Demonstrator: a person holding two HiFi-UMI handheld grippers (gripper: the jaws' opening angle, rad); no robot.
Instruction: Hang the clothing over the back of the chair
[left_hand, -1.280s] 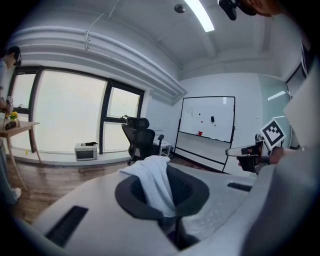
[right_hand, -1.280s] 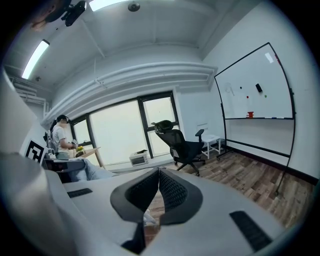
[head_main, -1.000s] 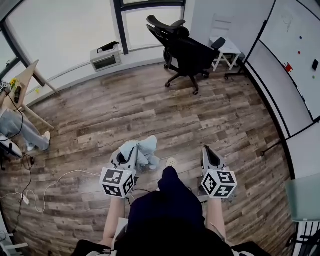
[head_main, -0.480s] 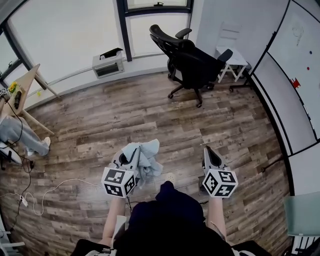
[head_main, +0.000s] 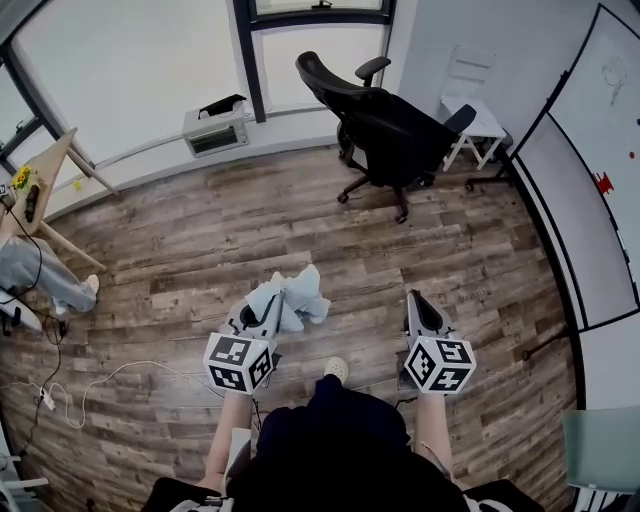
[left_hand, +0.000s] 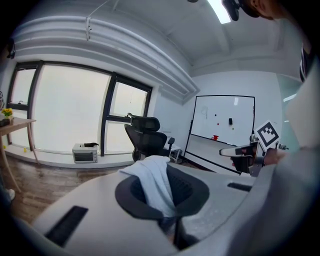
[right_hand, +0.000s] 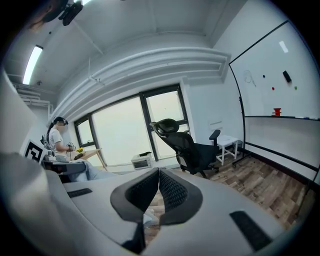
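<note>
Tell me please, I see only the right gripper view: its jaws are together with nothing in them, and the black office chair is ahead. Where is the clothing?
Observer: The left gripper has it. The left gripper view shows a pale blue cloth clamped between its jaws.
Operator: Does my right gripper touch that cloth?
Observer: No. In the head view the right gripper is apart from it, and the person's shoe shows between the two grippers.
</note>
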